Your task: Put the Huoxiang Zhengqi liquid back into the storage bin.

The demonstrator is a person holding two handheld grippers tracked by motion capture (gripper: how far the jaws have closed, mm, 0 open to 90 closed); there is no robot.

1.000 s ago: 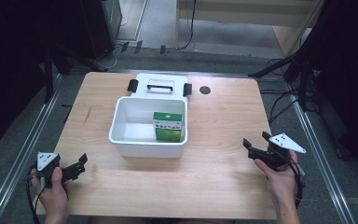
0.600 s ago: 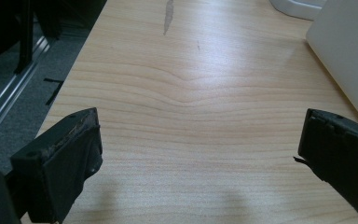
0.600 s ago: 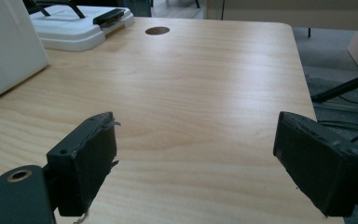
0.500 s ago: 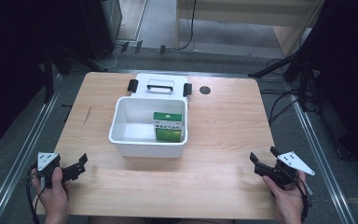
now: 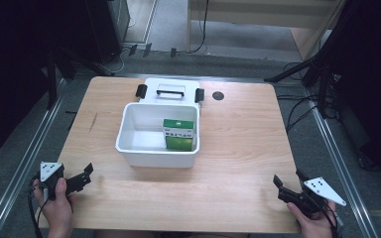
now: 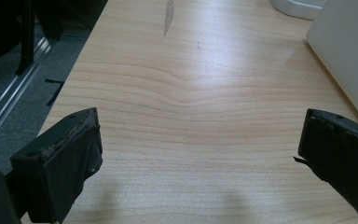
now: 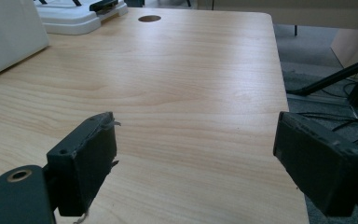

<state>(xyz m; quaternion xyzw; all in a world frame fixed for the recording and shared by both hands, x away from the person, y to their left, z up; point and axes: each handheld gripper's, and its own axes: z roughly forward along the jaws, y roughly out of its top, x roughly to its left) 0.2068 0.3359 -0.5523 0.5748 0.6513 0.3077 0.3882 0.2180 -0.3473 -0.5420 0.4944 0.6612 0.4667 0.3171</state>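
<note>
Pale wood counter, dark floor around it. Left tool rests at the near left corner, jaws spread, gripping nothing. Mid-counter sits a white bin with a green box upright against its right wall; the label's print is too small to read. Behind the bin lies its lid. Right tool hovers at the near right corner, jaws spread, holding nothing.

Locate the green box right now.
In the high view, the green box stands inside the white bin at table centre, against its right wall, just in front of the white lid.
</note>
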